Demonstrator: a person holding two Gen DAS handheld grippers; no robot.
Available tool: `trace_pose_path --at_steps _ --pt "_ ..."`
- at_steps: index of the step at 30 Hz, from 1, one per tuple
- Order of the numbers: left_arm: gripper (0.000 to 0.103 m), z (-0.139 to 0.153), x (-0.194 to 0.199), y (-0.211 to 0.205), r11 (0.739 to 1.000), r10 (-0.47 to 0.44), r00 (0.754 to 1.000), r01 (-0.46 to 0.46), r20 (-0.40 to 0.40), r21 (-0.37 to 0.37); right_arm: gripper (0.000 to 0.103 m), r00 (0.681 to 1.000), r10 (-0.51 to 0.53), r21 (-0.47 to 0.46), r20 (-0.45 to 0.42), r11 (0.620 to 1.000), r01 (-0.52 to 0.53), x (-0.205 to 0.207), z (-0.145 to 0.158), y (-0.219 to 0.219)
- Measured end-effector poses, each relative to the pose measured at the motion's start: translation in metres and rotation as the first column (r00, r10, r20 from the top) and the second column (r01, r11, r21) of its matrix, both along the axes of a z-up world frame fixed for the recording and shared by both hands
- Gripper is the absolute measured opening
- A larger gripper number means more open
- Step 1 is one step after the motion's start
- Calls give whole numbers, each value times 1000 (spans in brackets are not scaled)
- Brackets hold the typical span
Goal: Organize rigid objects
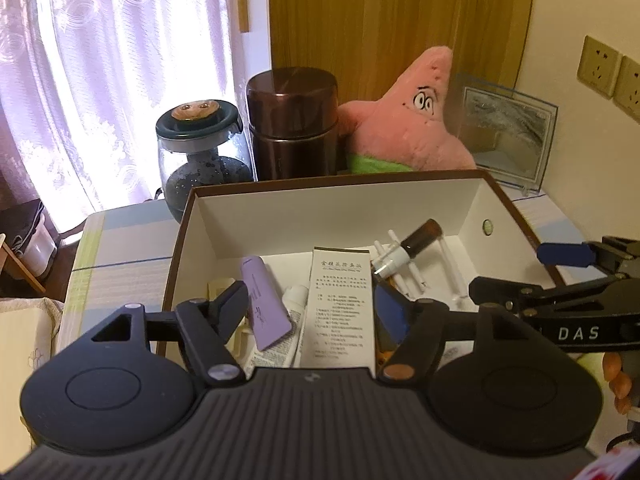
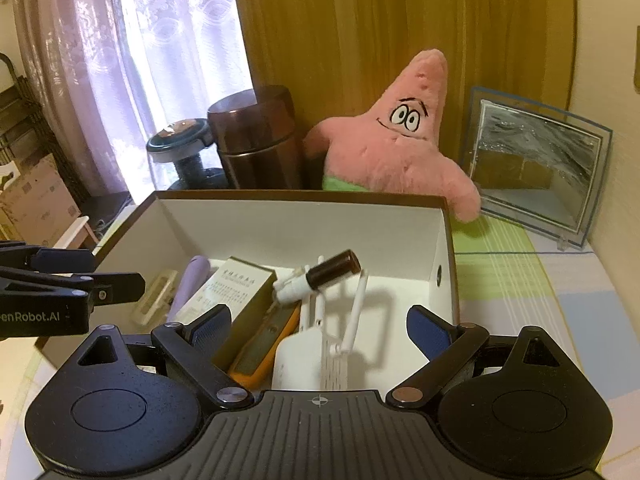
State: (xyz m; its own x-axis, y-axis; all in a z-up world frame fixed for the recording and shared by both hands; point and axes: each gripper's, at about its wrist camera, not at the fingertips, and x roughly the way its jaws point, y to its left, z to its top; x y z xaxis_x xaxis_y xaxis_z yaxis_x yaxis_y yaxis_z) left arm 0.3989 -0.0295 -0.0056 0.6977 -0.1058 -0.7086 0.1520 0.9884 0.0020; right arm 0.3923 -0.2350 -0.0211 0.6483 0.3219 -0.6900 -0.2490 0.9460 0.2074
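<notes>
An open brown box (image 1: 328, 204) with white inner walls holds several items: a lilac tube (image 1: 264, 304), a white carton with printed text (image 1: 340, 304), a brown spray bottle (image 1: 412, 246) and a white router with antennas (image 2: 316, 356). My left gripper (image 1: 316, 304) is open and empty, hovering over the box's near side. My right gripper (image 2: 320, 328) is open and empty over the router and an orange-edged device (image 2: 264, 344). The box also shows in the right wrist view (image 2: 304, 216). Each gripper appears at the edge of the other's view.
Behind the box stand a glass jar with a dark lid (image 1: 200, 148), a brown metal canister (image 1: 292, 120), a pink starfish plush (image 1: 412, 120) and a glass picture frame (image 1: 508, 136). A striped cloth (image 2: 540, 280) covers the table. Curtains hang behind.
</notes>
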Motion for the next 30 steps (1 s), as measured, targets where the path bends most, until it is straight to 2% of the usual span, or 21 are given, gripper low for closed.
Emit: trace_pose_path --at_steps 7,14,22,30 --pt "72 12 -38 -5 1000 23 999 -23 25 -11 92 1000 12 13 6 1000 -12 -32 14 -10" --pt "82 24 -84 -9 999 43 997 -41 64 -32 92 1000 19 -1 12 1000 -19 -67 26 -19" --pt "82 35 -134 -11 996 57 996 -52 76 -69 92 1000 3 13 9 1000 -3 -106 37 -26" --pt "82 38 -192 -3 998 62 996 -60 66 -37 92 1000 -13 50 -11 999 13 -156 50 -22"
